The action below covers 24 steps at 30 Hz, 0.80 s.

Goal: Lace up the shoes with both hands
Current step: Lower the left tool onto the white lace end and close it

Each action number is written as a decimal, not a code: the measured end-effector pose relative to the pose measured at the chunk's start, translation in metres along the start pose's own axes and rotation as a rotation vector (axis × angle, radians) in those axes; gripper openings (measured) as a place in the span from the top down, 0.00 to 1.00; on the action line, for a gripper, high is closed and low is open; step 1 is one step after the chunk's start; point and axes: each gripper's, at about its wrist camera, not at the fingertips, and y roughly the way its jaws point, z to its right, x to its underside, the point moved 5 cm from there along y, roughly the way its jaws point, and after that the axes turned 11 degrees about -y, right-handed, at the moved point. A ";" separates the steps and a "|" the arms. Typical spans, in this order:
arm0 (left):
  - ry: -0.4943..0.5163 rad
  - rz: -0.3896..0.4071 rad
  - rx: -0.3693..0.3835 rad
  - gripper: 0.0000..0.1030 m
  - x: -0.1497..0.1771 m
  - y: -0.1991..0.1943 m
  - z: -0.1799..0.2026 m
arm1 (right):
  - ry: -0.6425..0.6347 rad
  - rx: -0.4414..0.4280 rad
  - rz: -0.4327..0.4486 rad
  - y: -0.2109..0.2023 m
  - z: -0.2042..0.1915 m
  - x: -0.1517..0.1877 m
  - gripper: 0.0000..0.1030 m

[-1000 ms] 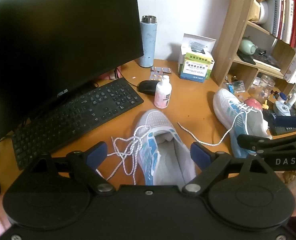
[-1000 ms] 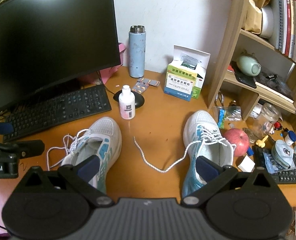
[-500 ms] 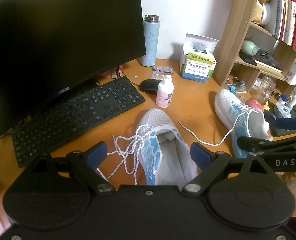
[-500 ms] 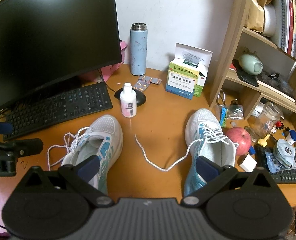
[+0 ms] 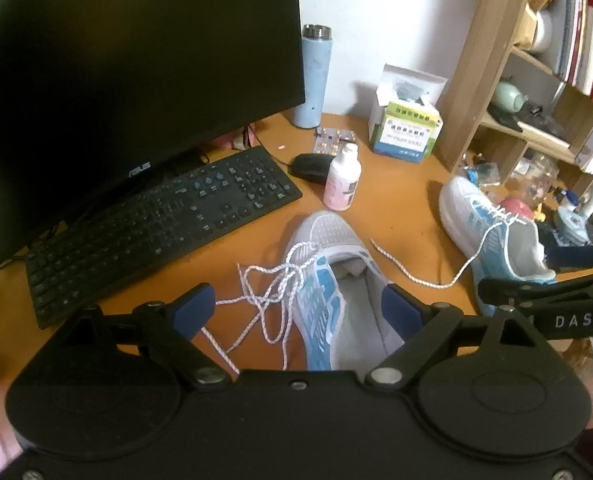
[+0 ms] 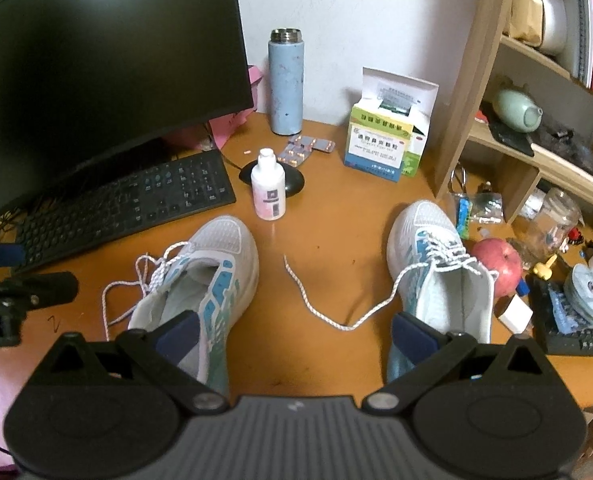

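Cluttered orange surface point(image 6: 328, 220): I hover both claws, left claw point(image 5: 296, 306) and right claw point(image 6: 292, 334), wide open and empty, above two sneakers point(image 6: 216, 264) whose laces point(image 6: 324, 300) trail loose.

Readable text on desk items, 2 wrist views.
"ASUS" on the black monitor point(image 5: 136, 60) bottom bezel; "DAS" in white on the right gripper point(image 5: 552, 280) arm at left-view edge. Medicine box point(image 6: 380, 140) carries Chinese print, too small to read. Small white bottle point(image 6: 268, 192) label illegible.
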 end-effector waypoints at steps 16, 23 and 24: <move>-0.059 -0.024 -0.057 0.60 -0.003 0.079 -0.071 | 0.009 -0.047 -0.091 0.027 -0.005 0.012 0.01; -0.091 -0.095 -0.052 0.60 -0.010 0.144 -0.089 | -0.009 -0.034 -0.138 0.035 -0.007 0.016 0.01; -0.092 -0.100 -0.046 0.60 -0.010 0.148 -0.089 | -0.012 -0.032 -0.145 0.037 -0.008 0.017 0.01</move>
